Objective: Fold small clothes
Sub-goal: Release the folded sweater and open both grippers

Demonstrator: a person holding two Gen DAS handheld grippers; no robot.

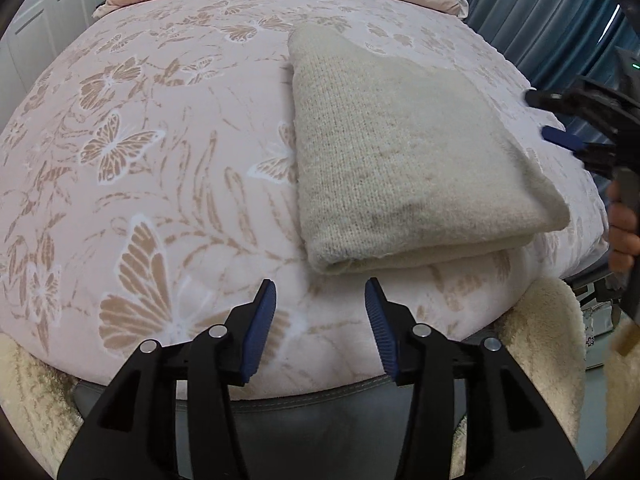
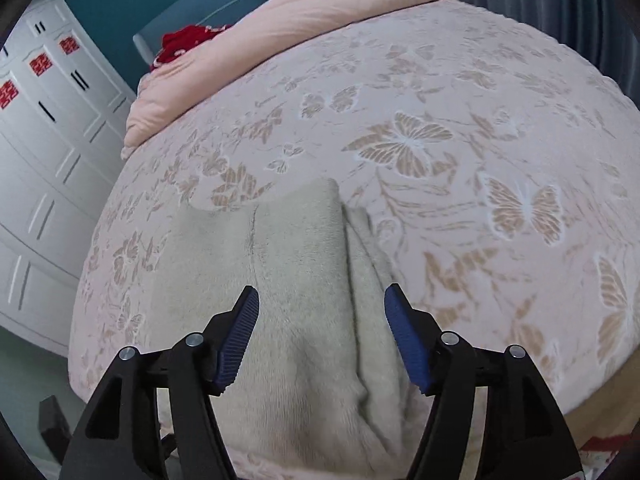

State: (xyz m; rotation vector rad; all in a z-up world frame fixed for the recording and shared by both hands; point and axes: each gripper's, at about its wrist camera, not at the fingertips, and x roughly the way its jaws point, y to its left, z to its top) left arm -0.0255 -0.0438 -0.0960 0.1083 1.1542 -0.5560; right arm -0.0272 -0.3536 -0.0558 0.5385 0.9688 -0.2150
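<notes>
A cream knitted garment [image 1: 404, 160] lies folded in layers on the pink butterfly-patterned bed cover [image 1: 140, 140]. My left gripper [image 1: 320, 296] is open and empty, just in front of the garment's near folded edge, not touching it. My right gripper [image 2: 322, 304] is open and empty, hovering over the same garment [image 2: 288, 272], its jaws astride the folded top. It also shows in the left wrist view [image 1: 560, 124] at the garment's right side, with the hand behind it.
A pink duvet [image 2: 304, 24] is heaped at the head of the bed with a red item [image 2: 180, 46] beside it. White wardrobes [image 2: 44, 140] stand to one side, blue curtains [image 1: 532, 12] to the other. A fluffy cream blanket [image 1: 548, 340] hangs at the bed's near edge.
</notes>
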